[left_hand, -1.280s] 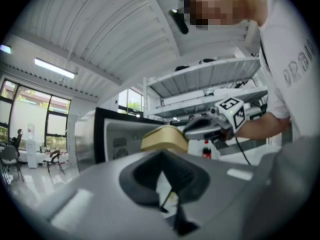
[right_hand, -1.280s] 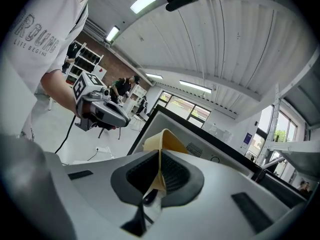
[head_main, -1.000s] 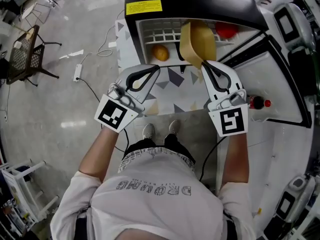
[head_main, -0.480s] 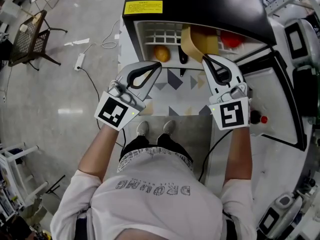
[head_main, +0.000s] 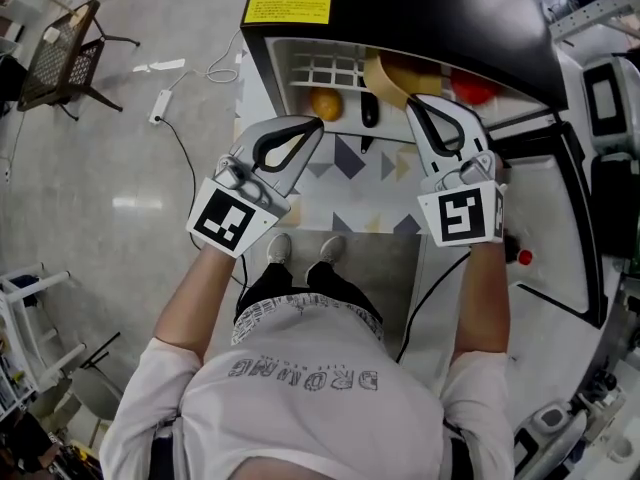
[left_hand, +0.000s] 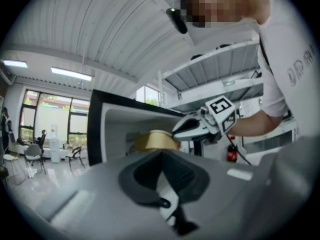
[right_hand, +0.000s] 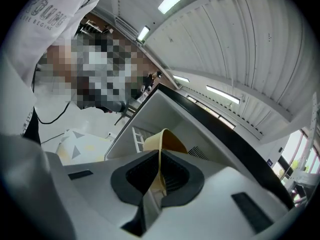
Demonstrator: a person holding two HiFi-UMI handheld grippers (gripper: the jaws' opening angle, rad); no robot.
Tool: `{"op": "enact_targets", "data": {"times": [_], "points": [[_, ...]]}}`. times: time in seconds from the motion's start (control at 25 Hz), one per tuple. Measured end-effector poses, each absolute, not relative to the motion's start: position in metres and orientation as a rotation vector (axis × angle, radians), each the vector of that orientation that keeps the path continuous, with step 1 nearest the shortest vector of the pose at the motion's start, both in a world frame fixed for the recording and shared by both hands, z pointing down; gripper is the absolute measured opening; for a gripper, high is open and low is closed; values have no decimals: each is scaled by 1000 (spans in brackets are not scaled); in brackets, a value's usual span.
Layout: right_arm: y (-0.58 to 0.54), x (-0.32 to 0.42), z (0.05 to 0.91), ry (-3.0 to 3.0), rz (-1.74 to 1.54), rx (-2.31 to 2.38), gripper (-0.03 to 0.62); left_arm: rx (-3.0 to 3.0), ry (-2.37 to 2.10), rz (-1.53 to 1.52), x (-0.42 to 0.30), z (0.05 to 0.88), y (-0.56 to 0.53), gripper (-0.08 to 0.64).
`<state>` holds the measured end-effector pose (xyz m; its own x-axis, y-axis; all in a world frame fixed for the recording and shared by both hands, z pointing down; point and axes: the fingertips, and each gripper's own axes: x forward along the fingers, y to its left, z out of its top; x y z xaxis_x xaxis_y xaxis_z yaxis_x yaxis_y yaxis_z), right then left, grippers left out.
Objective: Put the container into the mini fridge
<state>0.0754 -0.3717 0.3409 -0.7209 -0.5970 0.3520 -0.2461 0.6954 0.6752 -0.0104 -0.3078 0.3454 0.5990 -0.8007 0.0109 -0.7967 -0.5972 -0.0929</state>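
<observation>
My right gripper pinches the container by its rim, at the fridge opening ahead. My left gripper, closed and empty, hangs beside it over the patterned mat.

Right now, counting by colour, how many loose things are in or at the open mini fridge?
Tan: 1, the container, held by the right gripper.
Orange: 1, a round fruit.
Red: 1, a round item.
Total: 3.
Uncounted: a dark shape I cannot identify.
</observation>
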Motion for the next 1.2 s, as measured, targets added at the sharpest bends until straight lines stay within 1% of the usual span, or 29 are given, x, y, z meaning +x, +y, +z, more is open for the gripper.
{"op": "enact_targets", "data": {"times": [1.2], "points": [[-407, 61, 379, -2202, -906, 568, 20, -2706, 1462, -103, -16, 364, -321, 6]]}}
